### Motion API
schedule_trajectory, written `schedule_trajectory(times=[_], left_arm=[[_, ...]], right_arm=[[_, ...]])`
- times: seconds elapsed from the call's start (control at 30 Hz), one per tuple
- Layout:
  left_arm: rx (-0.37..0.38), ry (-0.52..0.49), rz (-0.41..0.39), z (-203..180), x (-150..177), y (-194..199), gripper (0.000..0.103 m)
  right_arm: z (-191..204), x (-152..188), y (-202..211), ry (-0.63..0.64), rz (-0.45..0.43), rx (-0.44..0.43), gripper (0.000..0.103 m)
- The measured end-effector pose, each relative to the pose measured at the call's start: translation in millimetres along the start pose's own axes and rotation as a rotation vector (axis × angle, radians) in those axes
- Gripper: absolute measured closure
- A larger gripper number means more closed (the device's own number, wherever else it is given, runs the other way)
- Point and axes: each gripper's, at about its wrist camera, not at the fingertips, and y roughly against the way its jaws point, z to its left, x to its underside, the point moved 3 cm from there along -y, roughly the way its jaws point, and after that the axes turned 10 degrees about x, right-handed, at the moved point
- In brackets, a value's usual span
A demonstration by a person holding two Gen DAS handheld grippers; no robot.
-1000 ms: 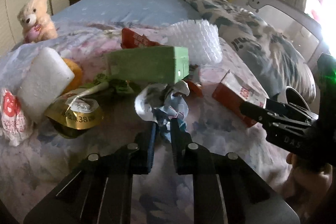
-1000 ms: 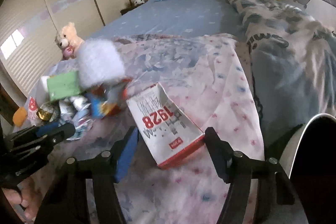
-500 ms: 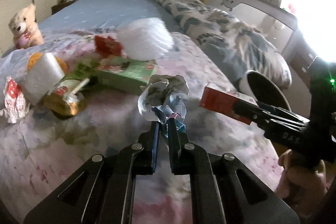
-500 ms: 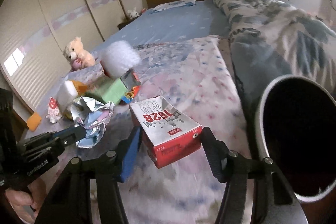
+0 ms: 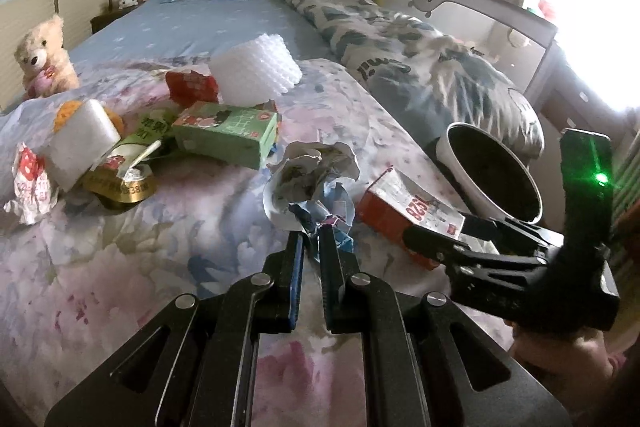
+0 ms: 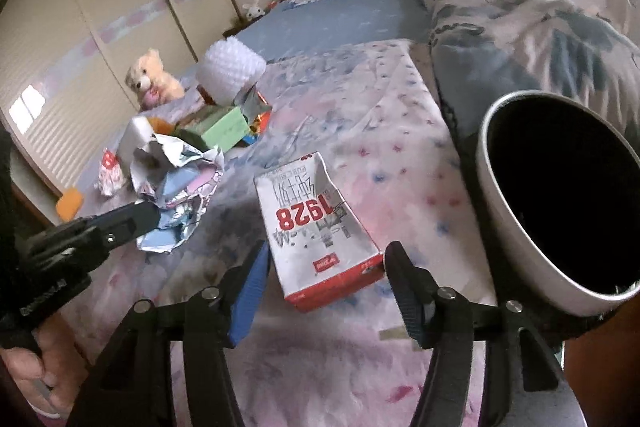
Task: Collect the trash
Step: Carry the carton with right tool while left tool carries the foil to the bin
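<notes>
Crumpled foil wrapper (image 5: 310,183) is sitting clamped in the left gripper (image 5: 311,239) jaws at 12 o'clock; one red-and-white carton (image 6: 316,227) is being squeezed between the right gripper (image 6: 324,263) jaws, one white bin (image 6: 560,195) at 2 o'clock beside the bed (image 6: 360,99).

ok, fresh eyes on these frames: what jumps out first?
The left gripper pinches a crumpled foil wrapper, lifted above the floral bedspread. The right gripper holds a red-and-white "1928" carton beside the white-rimmed bin at the bed's edge. A trash pile with a green box sits behind.
</notes>
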Motion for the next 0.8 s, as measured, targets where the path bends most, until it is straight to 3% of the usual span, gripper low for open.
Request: schedule_trajectory(times=[0.27, 0.43, 0.8], left_arm=[[0.011, -0.013, 0.001, -4, -1, 1, 0.096], [0.049, -0.052, 0.010, -29, -4, -6, 0.096], [0.137, -0.131, 0.041, -88, -15, -27, 0.096]], right_arm=[[1, -5, -12, -0.004, 0.004, 0.006, 0.042], [-14, -5, 14, -0.053, -0.052, 0.008, 0.047], [-75, -1, 64, -0.165, -0.138, 0.079, 0.048]])
